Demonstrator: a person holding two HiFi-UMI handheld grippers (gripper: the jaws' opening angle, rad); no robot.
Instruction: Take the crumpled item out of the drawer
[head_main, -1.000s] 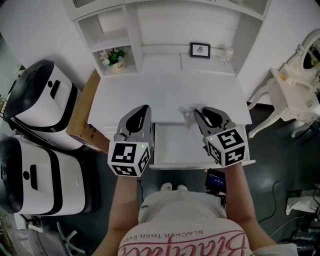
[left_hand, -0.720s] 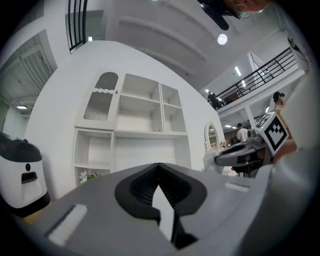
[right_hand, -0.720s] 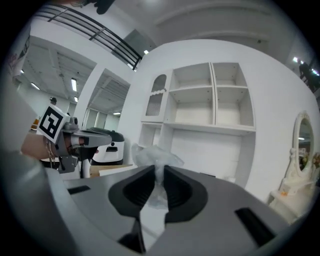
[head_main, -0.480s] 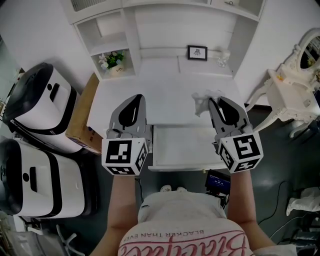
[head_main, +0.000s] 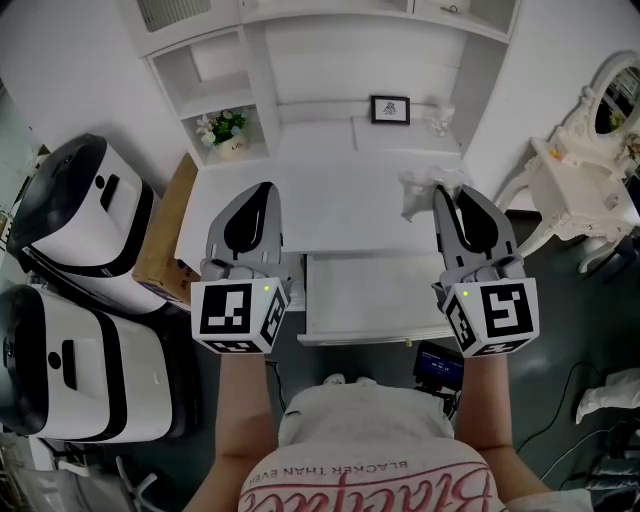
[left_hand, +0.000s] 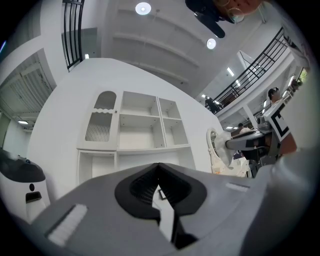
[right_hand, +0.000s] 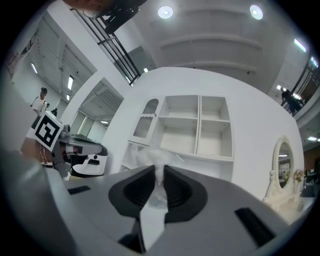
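One crumpled item (head_main: 418, 187), perhaps tissue | one open drawer (head_main: 370, 292) | right gripper (head_main: 447, 197) pinches item, pointing forward | left gripper (head_main: 262, 192) closed, empty

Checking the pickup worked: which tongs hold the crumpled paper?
The right tongs: white crumpled paper is pinched between them. The left tongs are shut on nothing.

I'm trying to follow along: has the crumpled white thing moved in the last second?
Yes. Pinched in the right gripper, the crumpled item has gone from the edge of the drawer toward the framed picture.
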